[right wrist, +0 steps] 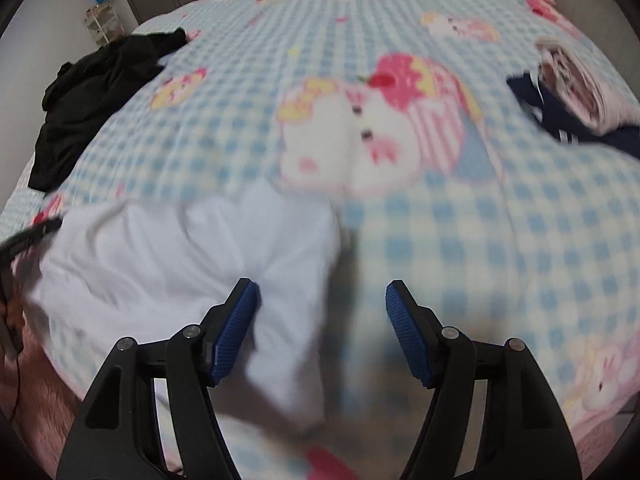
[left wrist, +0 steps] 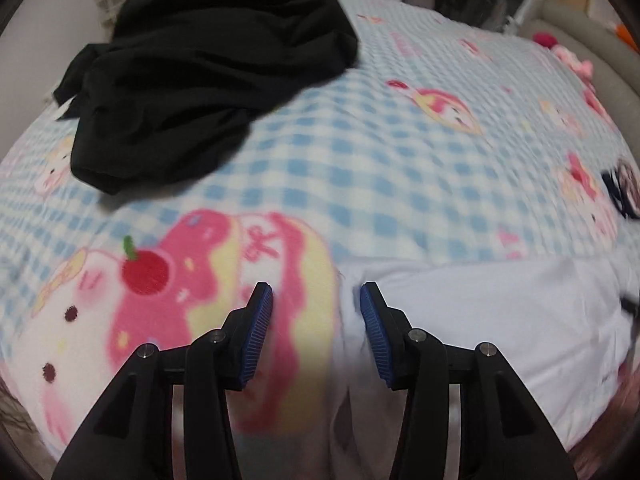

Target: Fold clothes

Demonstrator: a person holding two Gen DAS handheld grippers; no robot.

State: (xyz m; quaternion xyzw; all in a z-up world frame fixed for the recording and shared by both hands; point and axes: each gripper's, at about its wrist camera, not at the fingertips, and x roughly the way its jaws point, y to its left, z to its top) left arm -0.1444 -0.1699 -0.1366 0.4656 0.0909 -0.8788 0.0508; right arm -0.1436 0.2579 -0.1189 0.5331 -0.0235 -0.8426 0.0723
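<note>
1. Left gripper (left wrist: pixel 316 300): jaws spread, nothing pinched, above the left edge of the white garment (left wrist: pixel 500 320).
2. Right gripper (right wrist: pixel 322 300): jaws spread, empty, over the garment's right edge.
3. White garment lies on the bed (right wrist: pixel 460 240); black garment (left wrist: pixel 200 72) lies well apart.

Both views are motion-blurred. The white garment (left wrist: pixel 500 320) runs off the left wrist view's right edge. A folded pile (right wrist: pixel 576 92) is cut by the right wrist view's edge, its items unclear.
</note>
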